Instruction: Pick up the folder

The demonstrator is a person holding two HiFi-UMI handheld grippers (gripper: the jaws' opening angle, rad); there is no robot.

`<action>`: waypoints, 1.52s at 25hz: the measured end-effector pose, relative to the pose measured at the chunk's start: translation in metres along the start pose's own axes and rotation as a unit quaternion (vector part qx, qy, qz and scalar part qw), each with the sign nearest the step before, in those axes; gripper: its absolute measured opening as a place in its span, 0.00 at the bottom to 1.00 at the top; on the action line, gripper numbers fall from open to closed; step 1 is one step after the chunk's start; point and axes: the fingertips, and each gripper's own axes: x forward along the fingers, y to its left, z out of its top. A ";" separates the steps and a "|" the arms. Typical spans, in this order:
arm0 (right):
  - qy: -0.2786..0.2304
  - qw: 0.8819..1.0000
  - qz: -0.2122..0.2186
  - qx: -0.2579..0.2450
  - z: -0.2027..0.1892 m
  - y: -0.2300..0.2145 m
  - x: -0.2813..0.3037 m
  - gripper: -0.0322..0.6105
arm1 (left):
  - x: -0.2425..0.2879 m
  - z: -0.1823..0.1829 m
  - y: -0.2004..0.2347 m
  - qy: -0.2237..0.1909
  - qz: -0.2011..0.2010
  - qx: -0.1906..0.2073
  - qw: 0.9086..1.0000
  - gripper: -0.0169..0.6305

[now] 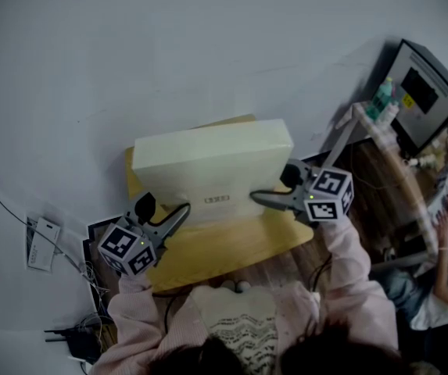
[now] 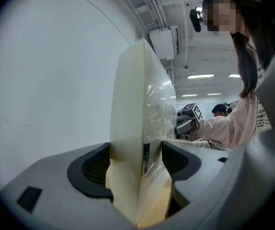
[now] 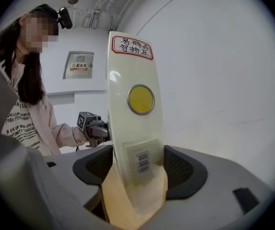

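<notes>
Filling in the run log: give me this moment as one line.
left gripper: shut on folder | right gripper: shut on folder | folder: upright, over wooden table

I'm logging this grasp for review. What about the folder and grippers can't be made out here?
- Bottom edge of the folder: head view, hidden by its own body, so lifted or resting on the table is unclear.
- Print on the front label: head view, too small.
- Far jaws of left gripper and right gripper: head view, hidden behind the folder.
</notes>
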 end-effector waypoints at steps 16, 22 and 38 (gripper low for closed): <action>-0.018 1.000 -0.020 -0.005 0.017 0.008 -0.003 0.56 | -0.008 0.016 -0.002 -0.018 0.011 -0.008 1.000 0.57; -0.025 0.999 -0.026 -0.006 0.018 0.010 -0.004 0.56 | -0.010 0.019 -0.003 -0.023 0.013 -0.005 1.000 0.57; -0.033 0.999 -0.018 -0.012 0.017 0.022 -0.010 0.56 | -0.020 0.022 -0.015 -0.025 0.025 0.006 0.999 0.57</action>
